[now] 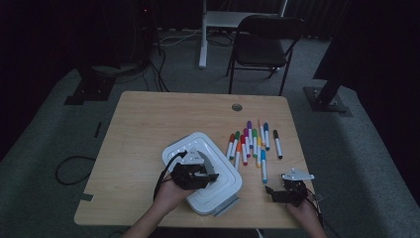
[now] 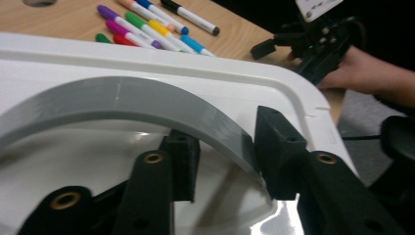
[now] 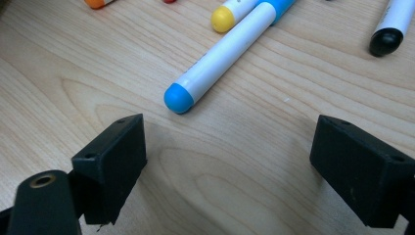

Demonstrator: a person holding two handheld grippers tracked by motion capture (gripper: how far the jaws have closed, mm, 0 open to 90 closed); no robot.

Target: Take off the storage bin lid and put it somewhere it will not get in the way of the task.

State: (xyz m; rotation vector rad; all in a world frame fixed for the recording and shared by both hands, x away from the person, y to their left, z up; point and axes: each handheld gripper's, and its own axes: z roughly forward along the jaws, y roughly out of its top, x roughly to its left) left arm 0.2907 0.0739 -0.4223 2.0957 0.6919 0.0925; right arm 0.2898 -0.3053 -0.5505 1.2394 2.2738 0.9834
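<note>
A white rounded box (image 1: 203,173) with a curved grey handle (image 2: 147,100) sits lower centre on the table (image 1: 143,124); the left gripper (image 1: 195,174) pinches that handle, while the right gripper (image 1: 281,193), lower right, gapes wide near the markers (image 1: 250,141)

No legible text on the markers (image 1: 250,144), the white box (image 1: 218,191) or either tool; print too small and blurred.
</note>
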